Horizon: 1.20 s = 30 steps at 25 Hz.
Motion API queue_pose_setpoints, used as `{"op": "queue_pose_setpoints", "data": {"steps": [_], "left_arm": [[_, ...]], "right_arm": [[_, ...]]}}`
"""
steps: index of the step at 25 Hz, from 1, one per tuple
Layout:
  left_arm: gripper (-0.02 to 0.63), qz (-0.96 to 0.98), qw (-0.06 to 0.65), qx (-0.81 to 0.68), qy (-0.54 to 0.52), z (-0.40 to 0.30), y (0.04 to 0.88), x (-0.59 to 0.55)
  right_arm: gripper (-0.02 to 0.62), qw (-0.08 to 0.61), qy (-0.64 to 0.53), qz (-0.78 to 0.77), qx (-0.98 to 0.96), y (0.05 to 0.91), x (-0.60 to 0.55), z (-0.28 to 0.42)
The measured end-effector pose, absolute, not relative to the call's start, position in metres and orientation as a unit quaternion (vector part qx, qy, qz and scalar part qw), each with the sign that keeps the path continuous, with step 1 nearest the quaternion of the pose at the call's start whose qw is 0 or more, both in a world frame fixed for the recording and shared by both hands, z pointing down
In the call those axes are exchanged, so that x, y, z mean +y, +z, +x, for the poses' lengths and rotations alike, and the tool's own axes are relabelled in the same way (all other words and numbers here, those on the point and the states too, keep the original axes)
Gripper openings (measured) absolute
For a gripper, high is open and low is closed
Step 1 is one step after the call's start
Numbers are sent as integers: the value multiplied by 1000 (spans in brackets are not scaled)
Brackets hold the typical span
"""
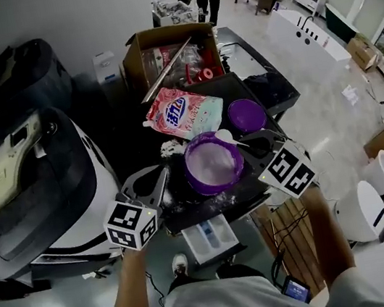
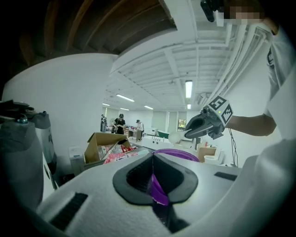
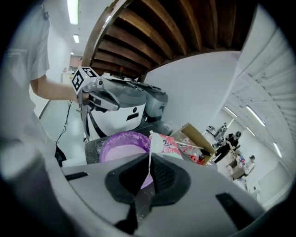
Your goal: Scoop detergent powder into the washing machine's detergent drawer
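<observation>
Left tool [image 1: 169,179] was clamped on the purple bowl [image 1: 188,170] of powder [image 1: 211,164]; right tool [image 1: 243,140] pinched a white spoon [image 1: 224,136] by its thin handle near the rim; the drawer [image 1: 208,239] lay lower, near the person, so a loaded spoon might twist and spill on the way.

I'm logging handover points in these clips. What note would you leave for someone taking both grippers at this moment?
Left gripper: shut on the rim of the purple tub, steadying it.
Right gripper: shut on the handle of the white spoon, with the spoon's bowl above the tub's far rim. I cannot tell whether it is loaded.
Things: the tub holds white powder. The detergent bag and purple lid lie behind it. The detergent drawer stands open below, nearer the person.
Done: lid off, spoon in hand.
Left: scoop powder, carry it to the drawer and tip it in. No powder is visible there.
</observation>
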State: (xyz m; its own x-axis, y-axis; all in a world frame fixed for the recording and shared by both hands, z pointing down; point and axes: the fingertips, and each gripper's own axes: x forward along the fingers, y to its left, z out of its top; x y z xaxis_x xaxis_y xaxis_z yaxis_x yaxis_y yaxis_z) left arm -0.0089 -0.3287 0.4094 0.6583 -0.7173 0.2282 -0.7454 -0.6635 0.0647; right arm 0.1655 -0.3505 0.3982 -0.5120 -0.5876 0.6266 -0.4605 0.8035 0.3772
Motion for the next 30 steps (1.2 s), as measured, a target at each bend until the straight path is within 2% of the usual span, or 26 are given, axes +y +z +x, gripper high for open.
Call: {"op": "queue_pose_setpoints", "data": {"steps": [11,24,30], "left_arm": [[11,879,101,-455,94,-18,422,-339],[11,891,100,-431,102,-17,431,-346],[11,894,105,-425,96,-21,432,-346]], "right_arm": [[3,505,-139,148,-839,448,-374,138],[3,600,-176,106,-773,488,-387,135],[3,621,-179,95,-757,495,-385,134]]}}
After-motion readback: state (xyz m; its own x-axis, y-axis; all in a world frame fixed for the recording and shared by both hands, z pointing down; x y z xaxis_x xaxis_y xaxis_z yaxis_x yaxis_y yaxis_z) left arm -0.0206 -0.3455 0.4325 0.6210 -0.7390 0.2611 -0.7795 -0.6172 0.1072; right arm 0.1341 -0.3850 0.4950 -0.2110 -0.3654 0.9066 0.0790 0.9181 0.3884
